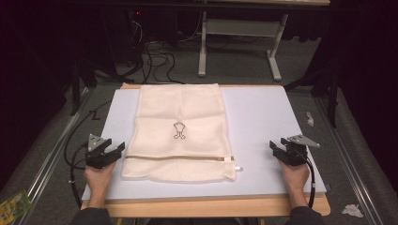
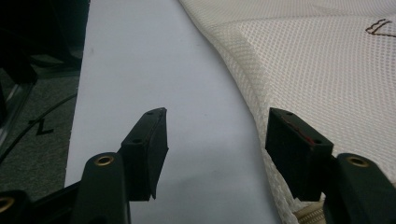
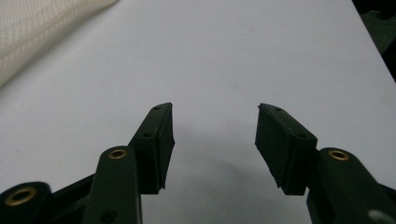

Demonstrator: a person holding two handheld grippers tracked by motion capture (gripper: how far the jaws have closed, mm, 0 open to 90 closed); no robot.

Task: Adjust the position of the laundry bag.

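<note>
While both grippers are waiting with jaws spread wide and empty, a cream mesh laundry bag (image 1: pixel 180 133) is lying flat mid-table.
From the bag, the left gripper (image 1: pixel 117 151) is sitting at eight o'clock beside its edge, the right gripper (image 1: pixel 278 146) at four o'clock, well apart, both over the pale table (image 1: pixel 263 117).

Mesh bag (image 1: pixel 180 133) between open grippers

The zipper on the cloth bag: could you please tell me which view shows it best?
The high view: the zipper runs across the whole bag near its front edge. The left gripper view catches just its end at the bottom edge; the right gripper view has only a bag corner.
</note>
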